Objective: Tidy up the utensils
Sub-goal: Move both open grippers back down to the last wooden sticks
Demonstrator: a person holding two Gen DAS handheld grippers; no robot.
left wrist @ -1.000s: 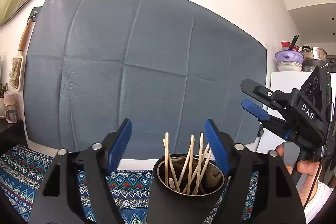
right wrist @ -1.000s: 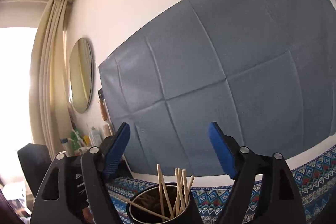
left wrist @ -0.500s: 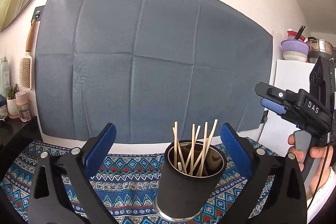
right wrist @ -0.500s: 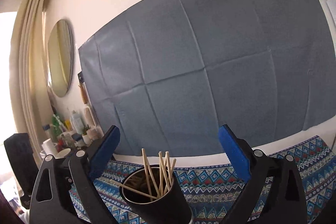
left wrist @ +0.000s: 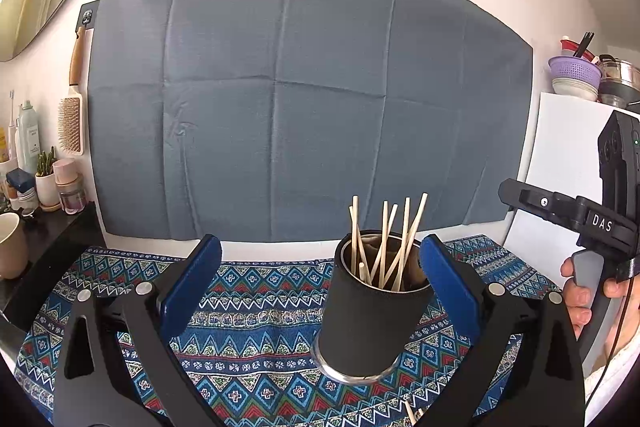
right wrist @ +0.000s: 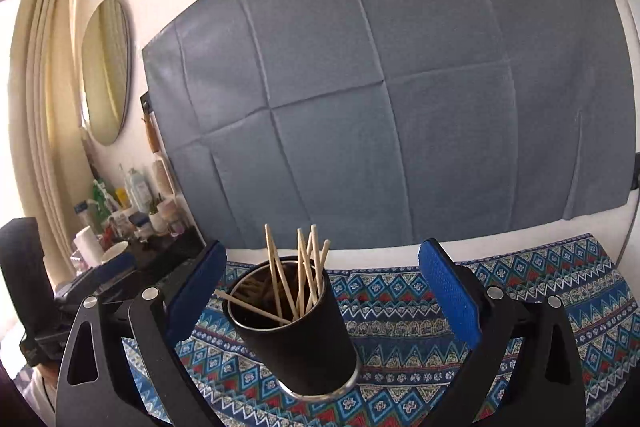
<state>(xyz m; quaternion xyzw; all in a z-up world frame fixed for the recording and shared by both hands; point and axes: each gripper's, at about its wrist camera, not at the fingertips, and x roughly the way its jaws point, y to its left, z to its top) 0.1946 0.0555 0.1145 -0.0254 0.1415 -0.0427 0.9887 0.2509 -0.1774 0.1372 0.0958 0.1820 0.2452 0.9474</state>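
A black cup [left wrist: 374, 319] stands upright on the patterned cloth [left wrist: 248, 327] and holds several wooden chopsticks [left wrist: 386, 239]. My left gripper [left wrist: 320, 287] is open and empty, its blue pads on either side of the cup's near side. In the right wrist view the cup [right wrist: 294, 335] stands with its chopsticks [right wrist: 302, 275] left of centre, in front of my right gripper [right wrist: 320, 291], which is open and empty. The right gripper's body [left wrist: 580, 223] shows at the right edge of the left wrist view. A loose chopstick end [left wrist: 412, 417] lies on the cloth near the bottom edge.
A grey cloth [left wrist: 300, 99] hangs on the wall behind. A dark side table [left wrist: 44, 227] at the left carries bottles, jars and a mug [left wrist: 10, 247]. A hairbrush [left wrist: 72, 111] hangs on the wall. A white cabinet [left wrist: 560, 163] with bowls on top stands at the right.
Both grippers have pulled back and tilted down, so the cup and more cloth show. Both sets of jaws stand wider apart than a second ago.
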